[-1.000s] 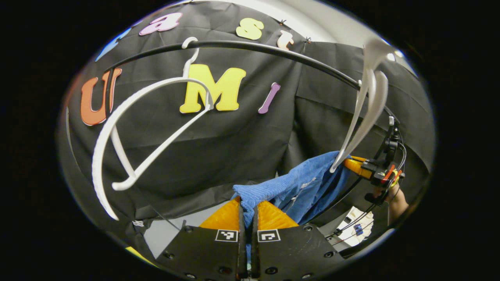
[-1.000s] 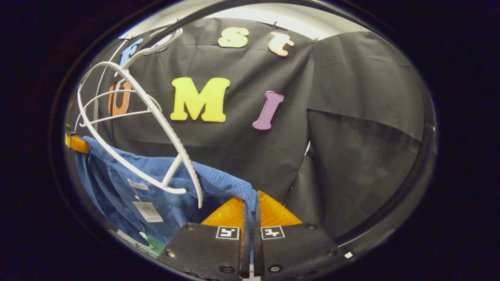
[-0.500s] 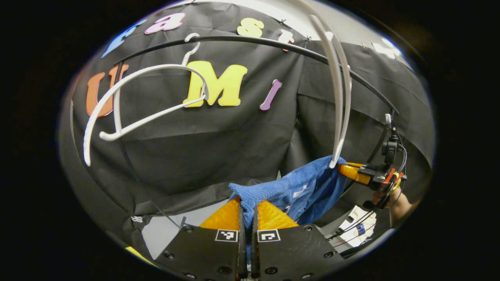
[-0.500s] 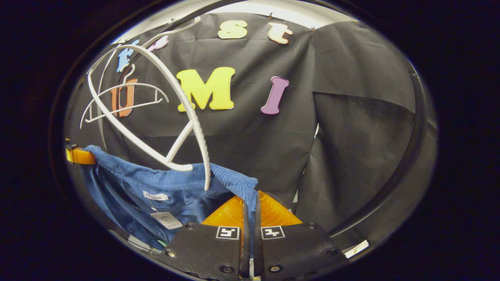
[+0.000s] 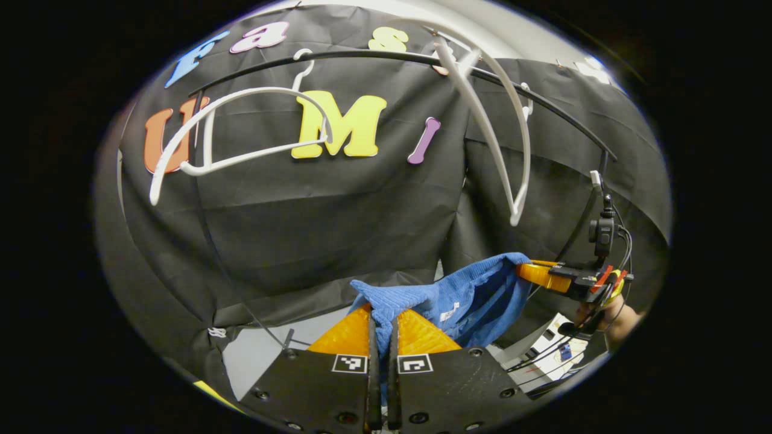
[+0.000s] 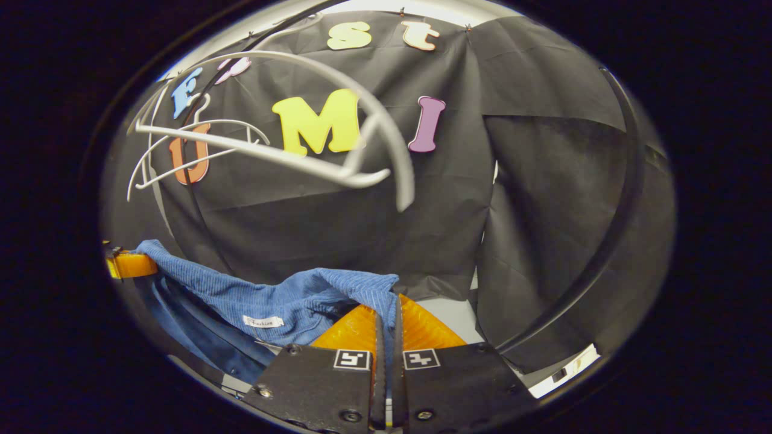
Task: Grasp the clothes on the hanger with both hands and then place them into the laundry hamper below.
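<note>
Both claws were clamped on the blue garment (image 5: 476,295), each with its two fingers pinched tight on a fold of the ribbed cloth. In the left gripper view the left claw (image 5: 382,325) held one end, and the cloth sagged across to the right claw (image 5: 543,275), gripped farther off by a hand (image 5: 609,313). In the right gripper view the right claw (image 6: 386,319) held the other end, and the left claw (image 6: 129,265) showed at the far edge of the stretched garment (image 6: 283,301).

Half a second earlier the tip of the near white hanger (image 5: 512,150) was still tucked in the cloth; now the garment hung clear below it, lower than before, and the hanger had swung upward on the black rail (image 5: 543,102). In the right gripper view that hanger (image 6: 338,163) looked blurred, probably from swinging. A second white hanger (image 5: 241,132), bare, hung farther along the rail and had also tilted higher since a second ago. The black cloth wall (image 6: 543,181) stood behind everything.
</note>
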`<action>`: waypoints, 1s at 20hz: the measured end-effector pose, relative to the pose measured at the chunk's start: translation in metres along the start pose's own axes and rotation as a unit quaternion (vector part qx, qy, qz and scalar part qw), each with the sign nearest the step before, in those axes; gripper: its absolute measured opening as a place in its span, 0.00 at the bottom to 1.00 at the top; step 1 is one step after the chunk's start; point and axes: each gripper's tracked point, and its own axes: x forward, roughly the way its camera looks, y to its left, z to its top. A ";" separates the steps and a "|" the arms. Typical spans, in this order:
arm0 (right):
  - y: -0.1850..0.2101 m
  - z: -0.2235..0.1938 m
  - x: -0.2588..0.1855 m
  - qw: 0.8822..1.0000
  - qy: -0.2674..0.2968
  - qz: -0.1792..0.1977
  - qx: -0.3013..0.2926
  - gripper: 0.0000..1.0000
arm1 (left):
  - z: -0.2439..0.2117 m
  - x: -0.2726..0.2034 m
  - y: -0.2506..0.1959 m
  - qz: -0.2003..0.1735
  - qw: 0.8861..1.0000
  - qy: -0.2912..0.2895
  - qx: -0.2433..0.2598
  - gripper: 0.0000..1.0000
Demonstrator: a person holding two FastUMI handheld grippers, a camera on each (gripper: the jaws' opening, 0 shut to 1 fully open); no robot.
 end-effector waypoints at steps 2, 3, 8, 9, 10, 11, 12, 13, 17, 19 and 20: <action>0.017 -0.008 -0.004 1.000 0.003 0.014 0.002 0.07 | -0.003 -0.004 -0.003 0.005 1.000 -0.007 -0.003 0.05; 0.024 -0.013 -0.005 1.000 0.006 0.021 0.002 0.07 | -0.005 -0.007 -0.003 0.008 1.000 -0.011 -0.006 0.05; 0.080 -0.035 -0.014 0.998 0.020 0.066 0.009 0.07 | -0.021 -0.017 0.000 0.017 1.000 -0.015 -0.016 0.05; 0.092 -0.038 -0.016 0.997 0.021 0.075 0.007 0.07 | -0.023 -0.019 0.003 0.020 0.999 -0.015 -0.020 0.04; 0.104 -0.040 -0.016 0.996 0.022 0.083 0.003 0.07 | -0.027 -0.022 0.005 0.022 0.999 -0.015 -0.024 0.04; 0.116 -0.041 -0.011 0.995 0.017 0.094 0.002 0.07 | -0.030 -0.025 0.008 0.026 0.999 -0.016 -0.027 0.04; 0.128 -0.041 -0.009 0.995 0.018 0.102 -0.003 0.07 | -0.032 -0.027 0.011 0.028 0.999 -0.017 -0.029 0.05; 0.140 -0.043 -0.009 0.994 0.019 0.110 -0.007 0.07 | -0.035 -0.029 0.013 0.034 0.999 -0.019 -0.030 0.04; 0.175 -0.052 -0.019 0.990 0.019 0.138 -0.017 0.07 | -0.041 -0.035 0.026 0.046 0.998 -0.025 -0.036 0.05; 0.196 -0.055 -0.020 0.988 0.018 0.151 -0.029 0.07 | -0.046 -0.035 0.030 0.053 0.998 -0.025 -0.033 0.05; 0.206 -0.057 -0.022 0.987 0.015 0.157 -0.036 0.07 | -0.047 -0.034 0.033 0.055 0.998 -0.026 -0.031 0.05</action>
